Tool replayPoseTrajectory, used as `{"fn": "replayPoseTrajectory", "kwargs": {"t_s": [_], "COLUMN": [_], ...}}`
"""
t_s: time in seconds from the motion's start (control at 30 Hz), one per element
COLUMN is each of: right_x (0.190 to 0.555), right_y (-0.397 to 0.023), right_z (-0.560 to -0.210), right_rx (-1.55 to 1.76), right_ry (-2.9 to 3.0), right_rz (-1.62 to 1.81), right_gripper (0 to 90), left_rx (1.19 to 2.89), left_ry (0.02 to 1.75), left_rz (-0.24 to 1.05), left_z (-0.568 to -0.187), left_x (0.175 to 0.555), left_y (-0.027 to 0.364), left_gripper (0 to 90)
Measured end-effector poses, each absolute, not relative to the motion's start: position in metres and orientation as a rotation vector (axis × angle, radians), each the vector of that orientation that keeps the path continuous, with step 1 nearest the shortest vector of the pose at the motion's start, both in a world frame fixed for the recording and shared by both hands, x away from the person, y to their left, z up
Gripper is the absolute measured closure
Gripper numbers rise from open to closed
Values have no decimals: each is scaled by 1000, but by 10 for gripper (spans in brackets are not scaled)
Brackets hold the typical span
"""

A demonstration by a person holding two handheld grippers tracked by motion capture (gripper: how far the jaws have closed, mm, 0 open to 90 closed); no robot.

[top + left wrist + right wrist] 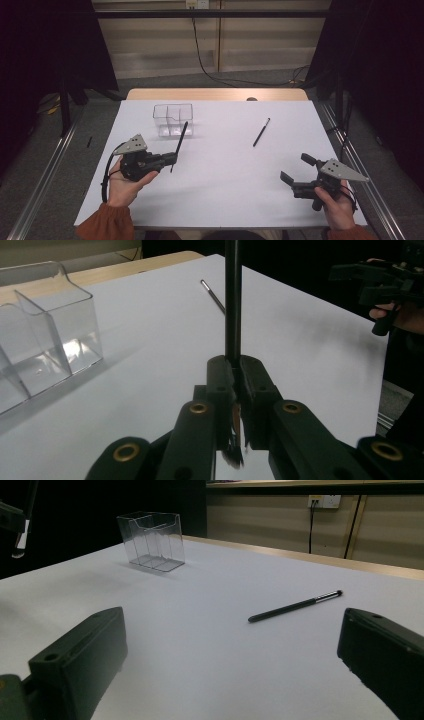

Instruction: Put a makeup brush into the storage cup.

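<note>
Premises are presenting as a recording lab: a white-topped counter is standing between black curtains and aluminium rails, with a cable hanging from a wall socket over bare grey flooring.

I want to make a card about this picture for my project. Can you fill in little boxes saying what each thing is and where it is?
Left tongs: shut on a thin black brush
Held brush: lifted, stick end leaning toward the box
Right tongs: open, holding nothing
Clear box: has compartments, stands at the far left of the table
Second brush: lying flat, far right side
Table: white top
</note>
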State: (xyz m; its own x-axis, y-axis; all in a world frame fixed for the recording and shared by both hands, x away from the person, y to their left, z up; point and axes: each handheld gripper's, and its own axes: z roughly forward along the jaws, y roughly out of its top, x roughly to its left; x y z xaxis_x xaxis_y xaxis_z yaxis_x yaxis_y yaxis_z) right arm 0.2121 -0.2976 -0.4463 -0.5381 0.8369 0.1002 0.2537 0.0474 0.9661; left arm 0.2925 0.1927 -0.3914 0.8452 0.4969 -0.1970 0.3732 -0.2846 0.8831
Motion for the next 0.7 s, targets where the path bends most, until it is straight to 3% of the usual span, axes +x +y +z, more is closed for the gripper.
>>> {"fn": "replayPoseTrajectory", "kwargs": {"t_s": [0.7], "right_x": [214], "right_y": [-283], "right_z": [-436], "right_rx": [1000], "right_ry": [1904], "right_rz": [1616], "right_gripper": [0], "left_rx": [1952], "left_ry": [563], "left_rz": [108], "left_z": [-379], "left_x": [284], "left_y": [171], "left_gripper": [844]}}
